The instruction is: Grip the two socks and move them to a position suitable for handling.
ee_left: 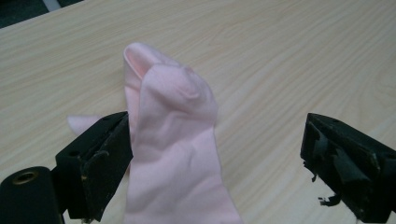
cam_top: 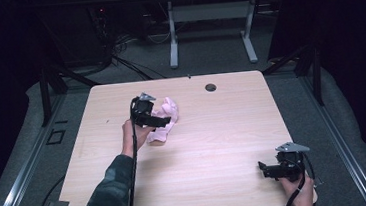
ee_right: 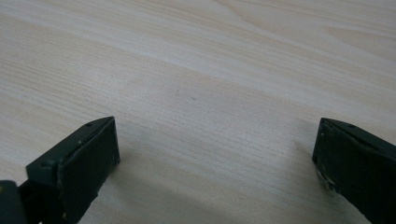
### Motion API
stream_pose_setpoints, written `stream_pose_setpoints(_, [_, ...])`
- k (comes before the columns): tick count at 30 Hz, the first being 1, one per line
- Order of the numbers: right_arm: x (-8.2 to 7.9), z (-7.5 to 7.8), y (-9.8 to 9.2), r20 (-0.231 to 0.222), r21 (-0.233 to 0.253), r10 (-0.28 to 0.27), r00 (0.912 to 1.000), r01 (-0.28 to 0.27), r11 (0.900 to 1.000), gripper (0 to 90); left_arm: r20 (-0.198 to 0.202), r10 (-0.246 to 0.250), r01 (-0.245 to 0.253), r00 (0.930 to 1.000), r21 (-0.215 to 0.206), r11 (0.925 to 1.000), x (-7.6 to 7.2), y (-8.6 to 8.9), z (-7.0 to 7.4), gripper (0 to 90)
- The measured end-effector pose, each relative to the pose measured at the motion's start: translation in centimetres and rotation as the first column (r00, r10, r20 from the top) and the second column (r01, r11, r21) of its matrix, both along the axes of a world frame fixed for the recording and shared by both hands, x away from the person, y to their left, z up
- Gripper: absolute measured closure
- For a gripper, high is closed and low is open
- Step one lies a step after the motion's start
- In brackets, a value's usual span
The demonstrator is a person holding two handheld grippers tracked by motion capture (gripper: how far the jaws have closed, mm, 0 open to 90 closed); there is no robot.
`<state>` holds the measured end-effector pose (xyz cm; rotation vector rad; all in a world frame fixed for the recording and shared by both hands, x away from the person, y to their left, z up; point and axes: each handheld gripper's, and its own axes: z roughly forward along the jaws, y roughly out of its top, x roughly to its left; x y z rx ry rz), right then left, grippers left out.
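On the desk [cam_top: 225, 144], we find a pink sock [ee_left: 173, 154] bunched just below the grommet hole [cam_top: 210, 87]; soft, light, best pinched at a fold. Left gripper [ee_left: 215, 168] straddles it, jaws released; right gripper [ee_right: 215, 172] likewise gapes.

Pale pink cloth [cam_top: 165, 119] is lying crumpled on the tabletop [cam_top: 223, 129], nearer the far edge, left of centre; one folded end is bunching upward.
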<state>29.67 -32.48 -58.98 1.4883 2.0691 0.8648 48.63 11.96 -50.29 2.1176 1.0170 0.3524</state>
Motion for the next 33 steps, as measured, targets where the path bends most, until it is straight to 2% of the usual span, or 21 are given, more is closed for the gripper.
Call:
stream_pose_setpoints(1, [0.0, 0.0, 0.0, 0.001, -0.001, -0.001, 1.0, 0.001, 1.0, 0.0, 0.003, 0.006, -0.006, 1.0, 0.025, 0.9997, 1.0, -0.7, -0.3, 13.8])
stream_pose_setpoints(2, [0.0, 0.0, 0.0, 0.001, -0.001, -0.001, 1.0, 0.001, 1.0, 0.0, 0.003, 0.006, -0.006, 1.0, 0.025, 0.9997, 1.0, -0.7, -0.3, 15.0])
stream_pose_setpoints(5, [0.0, 0.0, 0.0, 0.001, -0.001, 0.0, 1.0, 0.0, 1.0, 0.0, -0.012, 0.028, -0.027, 0.9995, 0.056, 0.998, 2.7, -1.4, -1.1, 16.8])
stream_pose_setpoints(6, [0.0, 0.0, 0.0, 0.001, -0.001, -0.001, 1.0, 0.001, 1.0, 0.0, -0.02, 0.035, -0.033, 0.9992, 0.067, 0.9972, 3.2, -1.6, -1.4, 20.1])
stream_pose_setpoints(10, [0.0, 0.0, 0.0, 0.001, -0.001, 0.0, 1.0, 0.0, 1.0, 0.0, -0.026, 0.067, -0.063, 0.9974, 0.134, 0.989, 4.4, -2.3, -2.6, 28.8])
stream_pose_setpoints(11, [0.0, 0.0, 0.0, 0.003, 0.0, 0.001, 1.0, -0.001, 1.0, 0.0, -0.044, 0.076, -0.068, 0.9961, 0.163, 0.9843, 4.7, -2.5, -3.4, 32.9])
stream_pose_setpoints(12, [0.0, 0.0, 0.0, 0.003, 0.0, 0.001, 1.0, -0.001, 1.0, 0.0, -0.044, 0.076, -0.068, 0.9961, 0.163, 0.9843, 4.7, -2.5, -3.4, 37.7])
stream_pose_setpoints(13, [0.0, 0.0, 0.0, 0.0, -0.001, 0.0, 1.0, 0.0, 1.0, 0.0, -0.054, 0.085, -0.075, 0.9949, 0.173, 0.982, 4.9, -2.5, -3.8, 37.7])
stream_pose_setpoints(14, [0.0, 0.0, 0.0, 0.001, -0.001, 0.0, 1.0, 0.0, 1.0, 0.0, -0.065, 0.1, -0.086, 0.9928, 0.186, 0.9788, 5.0, -2.6, -4.2, 42.8])
stream_pose_setpoints(15, [0.0, 0.0, 0.0, 0.001, -0.001, 0.0, 1.0, 0.0, 1.0, 0.0, -0.082, 0.103, -0.086, 0.9914, 0.191, 0.9779, 5.1, -2.5, -4.5, 55.9])
stream_pose_setpoints(16, [0.0, 0.0, 0.0, 0.001, -0.001, 0.0, 1.0, 0.0, 1.0, 0.0, -0.087, 0.103, -0.084, 0.9909, 0.194, 0.9773, 5.1, -2.6, -4.7, 55.9])
stream_pose_setpoints(17, [0.0, 0.0, 0.0, 0.001, -0.001, 0.0, 1.0, 0.0, 1.0, 0.0, -0.083, 0.102, -0.084, 0.9913, 0.196, 0.977, 5.0, -2.6, -4.8, 61.9])
stream_pose_setpoints(18, [0.0, 0.0, 0.0, 0.001, 0.0, 0.0, 1.0, 0.0, 1.0, 0.0, -0.082, 0.1, -0.084, 0.9916, 0.188, 0.9785, 4.9, -2.6, -4.7, 71.0])
stream_pose_setpoints(19, [0.0, 0.0, 0.0, 0.001, 0.0, 0.0, 1.0, 0.0, 1.0, 0.0, -0.079, 0.095, -0.081, 0.9923, 0.171, 0.9819, 4.8, -2.6, -4.5, 71.0])
stream_pose_setpoints(22, [0.0, 0.0, 0.0, 0.0, -0.001, 0.0, 1.0, 0.0, 1.0, 0.0, -0.045, 0.077, -0.069, 0.996, 0.146, 0.9869, 4.2, -2.6, -3.6, 79.2])
stream_pose_setpoints(26, [0.0, 0.0, 0.0, 0.0, 0.0, 0.0, 1.0, 0.0, 1.0, 0.0, -0.011, 0.05, -0.048, 0.9987, 0.109, 0.9929, 3.2, -2.6, -1.9, 81.7])
stream_pose_setpoints(27, [0.0, 0.0, 0.0, 0.003, 0.0, -0.002, 1.0, 0.002, 1.0, 0.0, 0.005, 0.029, -0.029, 0.9996, 0.092, 0.9953, 2.5, -2.6, -0.8, 82.5])
stream_pose_setpoints(28, [0.0, 0.0, 0.0, 0.003, 0.0, -0.002, 1.0, 0.002, 1.0, 0.0, 0.005, 0.029, -0.029, 0.9996, 0.092, 0.9953, 2.5, -2.6, -0.8, 82.8])
stream_pose_setpoints(33, [0.0, 0.0, 0.0, 0.004, 0.001, -0.006, 1.0, 0.006, 1.0, 0.0, 0.035, -0.044, 0.043, 0.9984, 0.025, 0.9988, -0.2, -2.9, 2.1, 83.1])
